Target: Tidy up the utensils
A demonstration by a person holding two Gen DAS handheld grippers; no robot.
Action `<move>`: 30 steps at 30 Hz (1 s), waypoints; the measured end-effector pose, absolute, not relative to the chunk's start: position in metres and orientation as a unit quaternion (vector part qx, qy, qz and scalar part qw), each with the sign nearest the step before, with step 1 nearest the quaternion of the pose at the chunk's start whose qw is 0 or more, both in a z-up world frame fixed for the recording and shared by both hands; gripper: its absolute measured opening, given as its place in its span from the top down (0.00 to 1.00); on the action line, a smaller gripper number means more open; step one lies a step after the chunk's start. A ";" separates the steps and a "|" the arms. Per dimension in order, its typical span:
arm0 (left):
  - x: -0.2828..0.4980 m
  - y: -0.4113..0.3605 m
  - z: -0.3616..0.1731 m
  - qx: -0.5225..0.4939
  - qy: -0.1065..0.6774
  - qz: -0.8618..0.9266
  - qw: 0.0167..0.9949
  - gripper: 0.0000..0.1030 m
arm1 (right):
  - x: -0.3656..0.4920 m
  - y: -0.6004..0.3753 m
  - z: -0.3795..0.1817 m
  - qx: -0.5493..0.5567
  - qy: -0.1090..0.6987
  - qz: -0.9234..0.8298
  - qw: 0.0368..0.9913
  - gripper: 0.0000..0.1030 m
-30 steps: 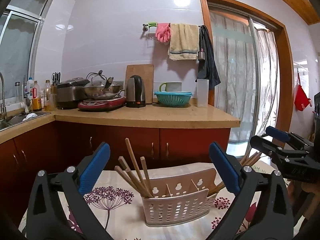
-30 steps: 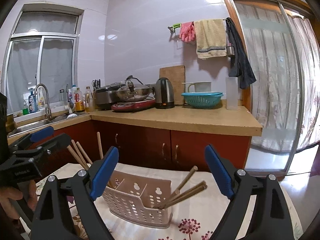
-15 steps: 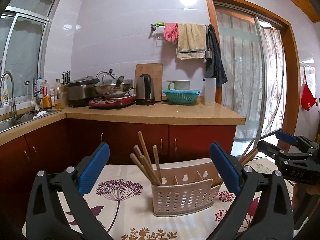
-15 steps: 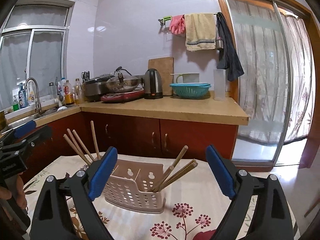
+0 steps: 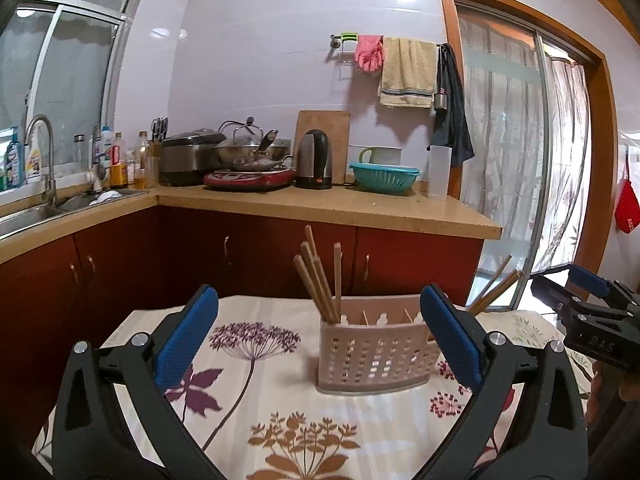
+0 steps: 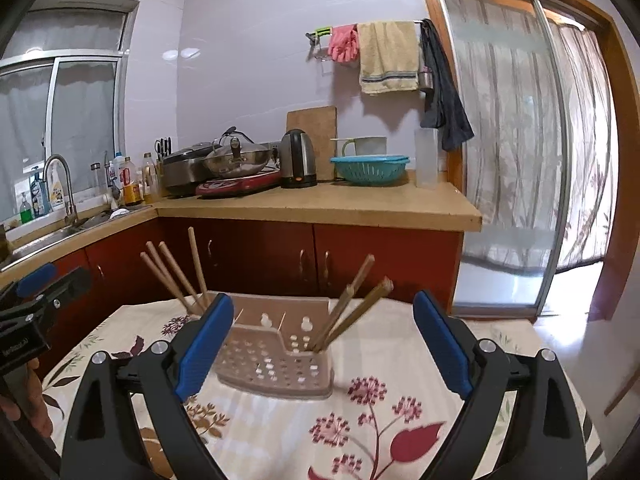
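A pinkish perforated utensil holder [image 5: 374,350] [image 6: 276,354] stands on the floral tablecloth [image 5: 280,412] [image 6: 384,412]. Several wooden chopsticks [image 5: 320,280] [image 6: 176,276] stand in its left end. More chopsticks [image 6: 352,308] [image 5: 494,290] lean out of its right end. My left gripper [image 5: 320,344] is open and empty, back from the holder. My right gripper [image 6: 324,348] is open and empty, near the holder's front. Each gripper shows at the edge of the other's view.
Behind the table runs a counter [image 5: 320,204] with a wok [image 5: 248,156], kettle [image 5: 314,164], teal colander [image 5: 384,178] and a sink [image 5: 36,212] at left. A glass sliding door [image 6: 520,160] is at right.
Both grippers have pulled back and up from the holder. The holder looks smaller and more tablecloth shows in front. The chopsticks stay in the holder.
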State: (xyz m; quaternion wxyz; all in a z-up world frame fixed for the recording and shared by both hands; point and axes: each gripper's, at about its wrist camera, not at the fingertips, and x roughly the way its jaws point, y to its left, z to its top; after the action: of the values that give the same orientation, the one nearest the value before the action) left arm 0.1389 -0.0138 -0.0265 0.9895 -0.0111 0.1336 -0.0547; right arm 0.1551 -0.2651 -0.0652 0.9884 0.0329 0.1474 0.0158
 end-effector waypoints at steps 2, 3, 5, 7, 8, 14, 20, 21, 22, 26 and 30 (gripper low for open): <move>0.126 -0.015 -0.030 -0.010 0.139 -0.044 0.989 0.04 | 0.144 -0.265 -0.069 0.040 0.151 0.011 0.988 0.14; 0.121 -0.015 -0.032 -0.008 0.142 -0.041 0.989 0.04 | 0.138 -0.265 -0.071 0.040 0.153 0.008 0.987 0.14; 0.111 -0.017 -0.033 -0.004 0.146 -0.035 0.989 0.04 | 0.128 -0.263 -0.074 0.038 0.158 0.001 0.987 0.14; 0.098 -0.018 -0.034 0.001 0.145 -0.032 0.989 0.04 | 0.119 -0.263 -0.077 0.038 0.161 0.001 0.986 0.14; 0.089 -0.018 -0.034 0.004 0.144 -0.031 0.989 0.04 | 0.111 -0.263 -0.077 0.039 0.162 -0.001 0.986 0.14; 0.054 -0.021 -0.029 0.009 0.135 -0.038 0.990 0.04 | 0.076 -0.268 -0.071 0.042 0.156 -0.005 0.987 0.14; 0.027 -0.023 -0.020 0.010 0.121 -0.040 0.992 0.04 | 0.047 -0.268 -0.062 0.036 0.141 -0.009 0.989 0.14; 0.023 -0.023 -0.018 0.010 0.116 -0.039 0.992 0.04 | 0.043 -0.268 -0.060 0.035 0.139 -0.008 0.990 0.14; 0.021 -0.023 -0.016 0.010 0.113 -0.039 0.993 0.04 | 0.039 -0.268 -0.058 0.035 0.137 -0.008 0.990 0.14; 0.010 -0.023 -0.009 0.007 0.101 -0.039 0.994 0.04 | 0.032 -0.266 -0.053 0.034 0.130 -0.007 0.991 0.14; 0.000 -0.023 -0.007 0.006 0.092 -0.041 0.995 0.04 | 0.026 -0.265 -0.052 0.033 0.125 -0.005 0.992 0.14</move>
State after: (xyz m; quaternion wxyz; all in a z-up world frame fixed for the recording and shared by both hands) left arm 0.0002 -0.0232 -0.0073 0.9949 0.0060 0.0923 -0.0415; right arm 0.0261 -0.2651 -0.0520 0.9915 0.0332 0.1255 -0.0055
